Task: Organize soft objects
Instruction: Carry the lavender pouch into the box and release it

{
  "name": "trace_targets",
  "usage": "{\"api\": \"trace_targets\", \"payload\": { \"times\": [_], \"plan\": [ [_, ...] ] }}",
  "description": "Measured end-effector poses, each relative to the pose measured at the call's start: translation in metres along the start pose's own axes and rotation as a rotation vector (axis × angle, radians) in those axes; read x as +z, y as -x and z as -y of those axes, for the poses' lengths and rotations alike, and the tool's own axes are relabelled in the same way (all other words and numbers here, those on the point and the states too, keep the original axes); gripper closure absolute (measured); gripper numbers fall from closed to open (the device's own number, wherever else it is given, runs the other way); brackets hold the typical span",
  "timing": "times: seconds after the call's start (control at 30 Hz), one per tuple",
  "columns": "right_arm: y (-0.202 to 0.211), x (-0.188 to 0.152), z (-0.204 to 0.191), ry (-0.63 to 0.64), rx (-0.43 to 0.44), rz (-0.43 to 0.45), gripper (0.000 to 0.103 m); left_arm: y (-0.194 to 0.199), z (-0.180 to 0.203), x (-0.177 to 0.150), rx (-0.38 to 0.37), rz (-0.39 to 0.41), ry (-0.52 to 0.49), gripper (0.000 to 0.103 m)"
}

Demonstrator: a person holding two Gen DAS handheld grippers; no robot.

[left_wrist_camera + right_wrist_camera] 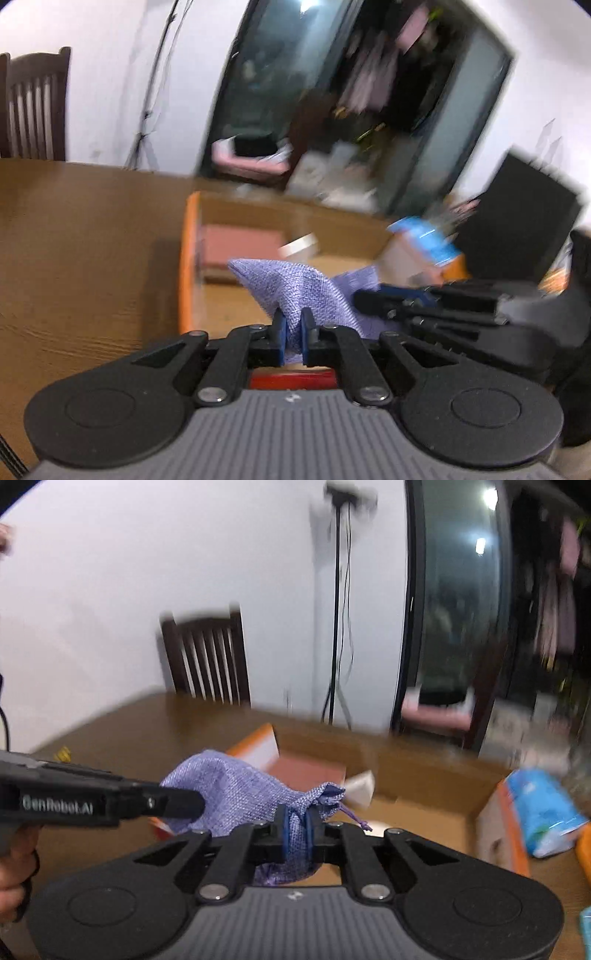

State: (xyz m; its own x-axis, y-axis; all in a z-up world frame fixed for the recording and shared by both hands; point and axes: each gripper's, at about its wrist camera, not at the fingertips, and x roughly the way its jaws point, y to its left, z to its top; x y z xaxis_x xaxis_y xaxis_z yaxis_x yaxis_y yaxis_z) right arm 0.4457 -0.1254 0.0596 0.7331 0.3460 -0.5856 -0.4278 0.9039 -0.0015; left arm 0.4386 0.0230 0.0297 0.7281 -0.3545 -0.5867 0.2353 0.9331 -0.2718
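A purple woven drawstring pouch [295, 284] hangs between both grippers above an open cardboard box [188, 258]. In the left wrist view my left gripper [291, 326] is shut on one end of the pouch, its blue pads pinching the cloth. My right gripper [365, 299] reaches in from the right and holds the other end. In the right wrist view my right gripper [297, 825] is shut on the gathered neck of the pouch [229, 790], and the cord [354, 818] dangles beside it. The left gripper [192, 805] comes in from the left onto the pouch's bottom.
The box [424, 786] has orange flaps and lies on a brown wooden table [74, 240]. A blue plastic pack [543, 805] leans at the box's right side. A dark wooden chair [207, 657] and a tripod stand [338, 627] stand behind the table.
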Motion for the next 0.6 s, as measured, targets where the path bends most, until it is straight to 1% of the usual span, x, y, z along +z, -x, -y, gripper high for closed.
{"api": "trace_targets", "payload": {
  "times": [0.03,0.07,0.1,0.13,0.17,0.2,0.27,0.3,0.33,0.37,0.43,0.53,0.6],
  "plan": [
    [-0.013,0.0,0.0,0.002,0.0,-0.029,0.094,-0.008,0.0,-0.001,0.048,-0.006,-0.025,0.09],
    [-0.024,0.0,-0.001,0.005,0.007,-0.06,0.094,-0.013,0.0,-0.003,0.076,-0.008,-0.049,0.087],
    [-0.033,-0.002,-0.002,0.006,0.017,-0.079,0.093,-0.015,0.0,-0.006,0.08,-0.005,-0.066,0.079],
    [-0.039,-0.005,-0.003,0.001,0.028,-0.103,0.09,-0.013,-0.001,-0.007,0.069,0.006,-0.074,0.071],
    [-0.043,-0.008,-0.004,-0.006,0.045,-0.126,0.087,-0.009,-0.001,-0.009,0.057,0.021,-0.076,0.068],
    [-0.043,-0.01,-0.005,-0.017,0.056,-0.122,0.087,-0.005,-0.001,-0.01,0.053,0.034,-0.071,0.065],
    [-0.039,-0.013,-0.009,-0.027,0.037,-0.104,0.081,0.003,-0.001,-0.009,0.064,0.052,-0.076,0.06],
    [-0.035,-0.013,-0.01,-0.031,0.038,-0.097,0.076,0.007,0.0,-0.008,0.074,0.063,-0.082,0.058],
    [-0.03,-0.014,-0.008,-0.04,0.045,-0.092,0.064,0.014,0.002,-0.006,0.086,0.071,-0.085,0.058],
    [-0.027,-0.01,-0.005,-0.048,0.056,-0.085,0.062,0.021,0.001,-0.004,0.095,0.078,-0.087,0.058],
    [-0.008,-0.004,-0.005,-0.042,0.053,-0.059,0.063,0.038,0.004,-0.001,0.107,0.102,-0.09,0.056],
    [0.031,0.006,-0.002,-0.015,0.023,0.015,0.059,0.068,0.015,0.005,0.119,0.156,-0.109,0.051],
    [0.067,0.009,0.001,0.002,0.002,0.065,0.056,0.094,0.026,0.006,0.123,0.2,-0.131,0.05]
  ]
}}
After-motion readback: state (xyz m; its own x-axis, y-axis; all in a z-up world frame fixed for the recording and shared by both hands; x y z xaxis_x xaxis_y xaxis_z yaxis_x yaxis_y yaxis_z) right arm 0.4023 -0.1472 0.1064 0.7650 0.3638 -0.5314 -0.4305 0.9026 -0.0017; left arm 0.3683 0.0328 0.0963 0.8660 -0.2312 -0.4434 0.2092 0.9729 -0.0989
